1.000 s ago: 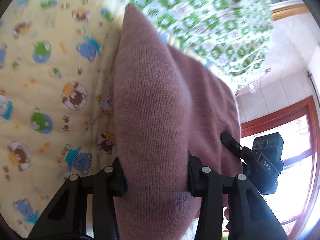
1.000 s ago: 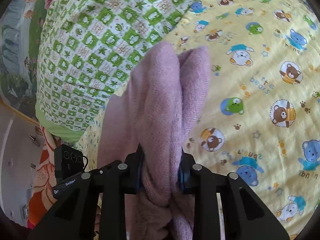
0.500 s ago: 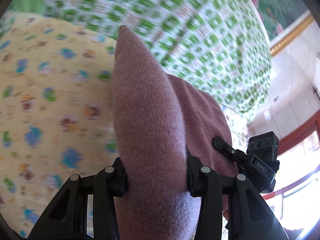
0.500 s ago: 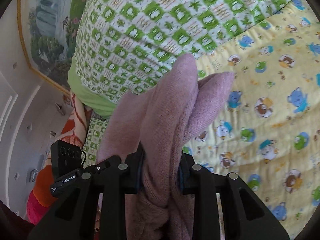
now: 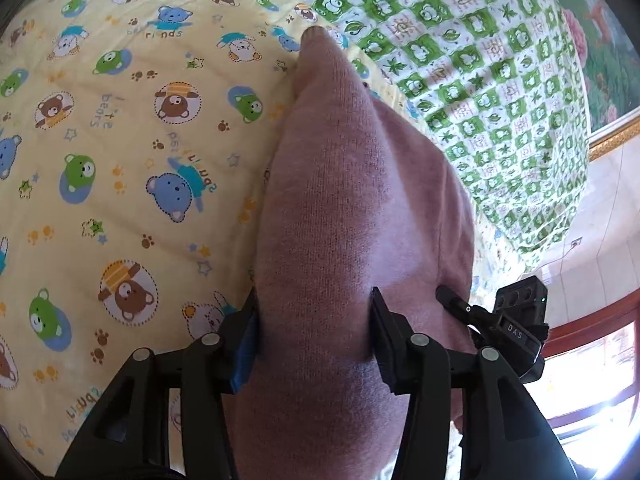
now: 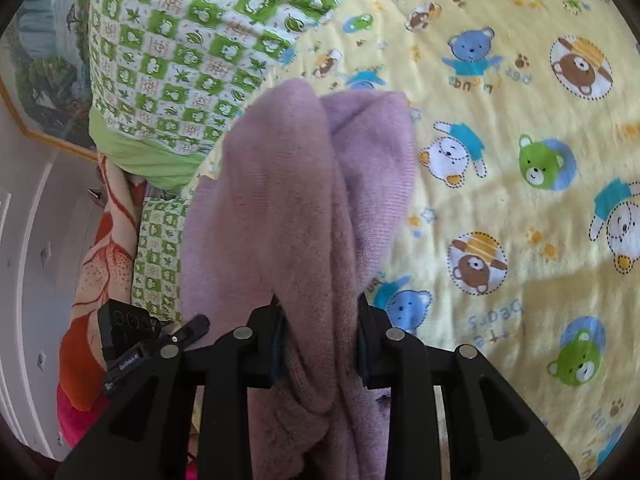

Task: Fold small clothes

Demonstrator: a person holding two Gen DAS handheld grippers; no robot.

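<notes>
Item: small knitted garment [image 5: 360, 220], dusty pink to mauve; being carried above the yellow bear-print quilt [image 5: 120, 160], held up at two places; not yet laid flat.

Progress, as judged: the fold is not being shown as finished; the garment is being held bunched and doubled over itself, so some gathering appears already done; a lay-down on the quilt, a smoothing and any last fold are being left to do; how many folds are already made cannot be told, since most of the cloth is hidden behind the fingers.

Left gripper [image 5: 316, 336]: a thick roll of the knit is being clamped between its pads; the jaws have just been opening a little, with the cloth between them and both pads touching it.

Right gripper [image 6: 320, 332]: two or more layers of the garment are being pinched in a narrow grip; the folds are being squeezed into deep creases at the pads.

Appearance: fine ribbed knit on the outer face; a fuzzier, paler face is being shown in the right wrist view; a rounded tip is pointing away from each camera; the edges are soft and limp.

Surroundings: a green-and-white checked quilt [image 6: 192, 52] is lying heaped beyond the yellow one; the garment is hanging in front of both.
</notes>
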